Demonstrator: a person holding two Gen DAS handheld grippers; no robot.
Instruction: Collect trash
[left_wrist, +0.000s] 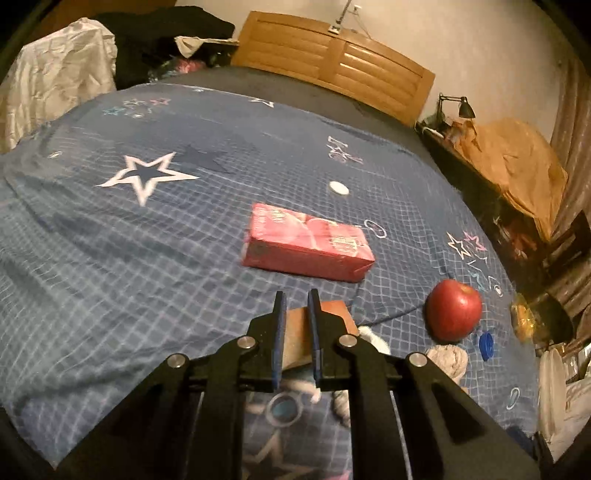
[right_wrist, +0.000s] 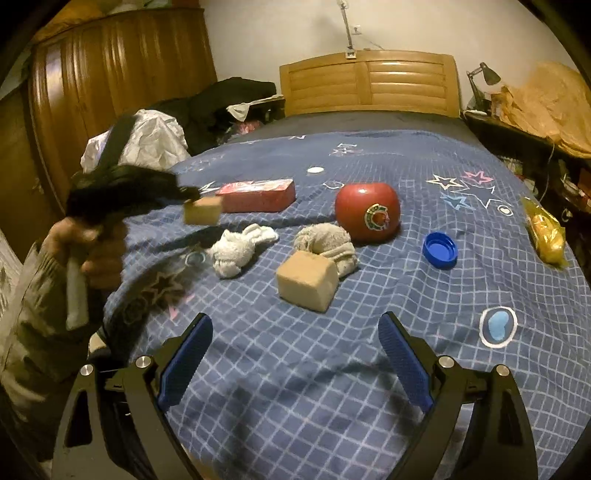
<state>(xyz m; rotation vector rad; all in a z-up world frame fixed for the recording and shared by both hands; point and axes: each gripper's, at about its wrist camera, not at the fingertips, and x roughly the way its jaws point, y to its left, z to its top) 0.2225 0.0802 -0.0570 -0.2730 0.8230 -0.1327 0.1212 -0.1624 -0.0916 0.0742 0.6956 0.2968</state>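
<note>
Fingers of the left gripper (left_wrist: 295, 301) are clamped on a brown block (left_wrist: 297, 339) lifted above the bed (right_wrist: 295, 369), while the right gripper (right_wrist: 295, 328), its fingers apart, is nearer to the second block (right_wrist: 307, 285) lying just ahead.

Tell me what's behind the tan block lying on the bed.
A grey balled cloth sits directly behind the tan block, touching it, with the red apple farther back. The cloth's lower part is hidden.

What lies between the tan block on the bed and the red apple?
In the right wrist view, a grey balled sock lies between the tan block and the red apple.
</note>
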